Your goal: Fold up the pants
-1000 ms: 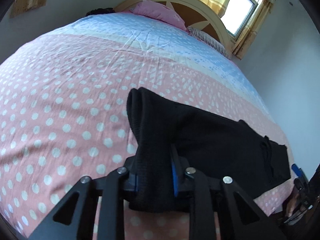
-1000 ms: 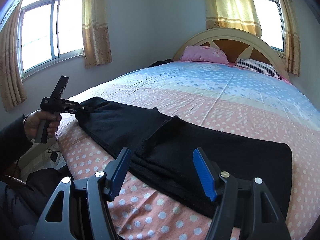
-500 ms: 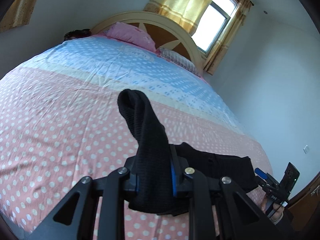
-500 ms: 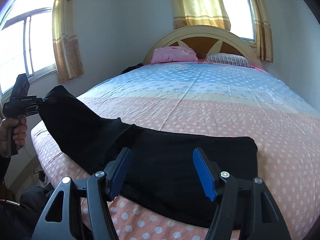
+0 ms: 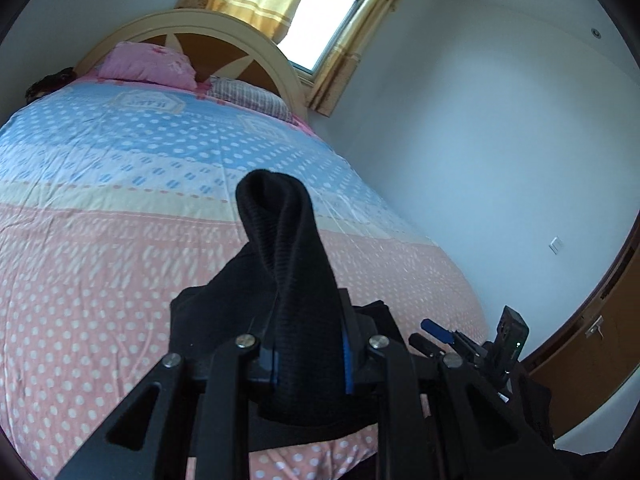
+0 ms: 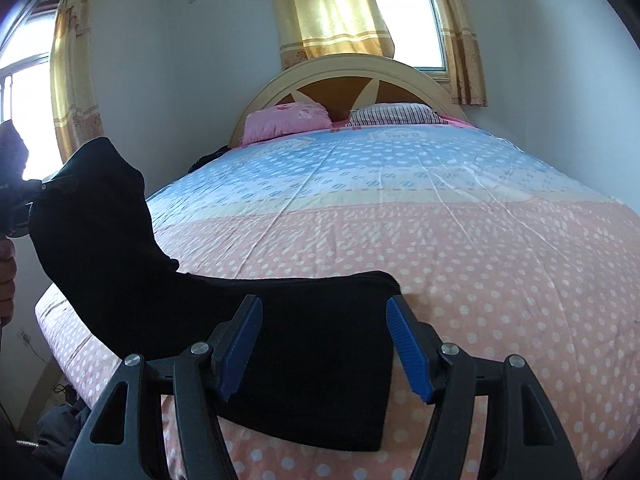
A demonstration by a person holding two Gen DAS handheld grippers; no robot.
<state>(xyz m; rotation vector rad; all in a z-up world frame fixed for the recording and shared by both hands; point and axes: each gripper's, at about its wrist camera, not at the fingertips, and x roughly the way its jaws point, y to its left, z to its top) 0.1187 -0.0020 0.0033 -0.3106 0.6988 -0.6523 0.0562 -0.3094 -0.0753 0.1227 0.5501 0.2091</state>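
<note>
Left gripper (image 5: 308, 364) has lifted the pants (image 6: 304, 344), clamped; right gripper (image 6: 326, 344) gapes empty; no legible writing

Ahead of the right claw (image 6: 324, 344), whose blue pads stand apart with nothing pinched between, the pink-and-blue dotted bedspread (image 6: 440, 216) lies bare to the two pillows (image 6: 288, 120) and the cream arched headboard (image 6: 344, 72): free passage. Just beyond the pads, the flat part of the black knit pants (image 6: 320, 344) covers the near edge. Left of the claw, the raised pants end blocks the way, clamped in the left claw (image 5: 308, 364).
</note>
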